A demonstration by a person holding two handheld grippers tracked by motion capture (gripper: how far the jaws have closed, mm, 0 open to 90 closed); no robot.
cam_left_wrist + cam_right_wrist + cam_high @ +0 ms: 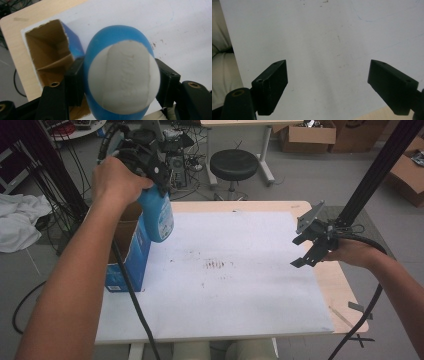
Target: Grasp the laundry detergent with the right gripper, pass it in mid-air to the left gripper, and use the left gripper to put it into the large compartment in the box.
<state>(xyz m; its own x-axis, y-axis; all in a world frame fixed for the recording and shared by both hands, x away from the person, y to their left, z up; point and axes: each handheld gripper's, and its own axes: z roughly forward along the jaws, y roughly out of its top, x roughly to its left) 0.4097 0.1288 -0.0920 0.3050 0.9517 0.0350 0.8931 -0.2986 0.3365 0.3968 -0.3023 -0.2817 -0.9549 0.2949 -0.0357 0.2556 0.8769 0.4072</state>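
My left gripper [159, 187] is shut on a blue bottle [160, 222] and holds it in the air over the table's left side. In the left gripper view the bottle [122, 77] sits between both black pads [76, 77], its white end facing the camera. Just below and to its left stands an open blue cardboard box [127, 252], and its brown inside [50, 55] looks empty. My right gripper [296, 252] hovers open over the right edge of the white sheet [235, 270]. Between its fingers [272, 85] there is only the sheet [327, 37].
The white sheet covers most of the wooden table [332, 280] and has small brown stains [215, 265] in the middle. A black frame post [372, 175] rises at the right. Behind the table are a black stool [234, 164], cardboard boxes [307, 135] and cables.
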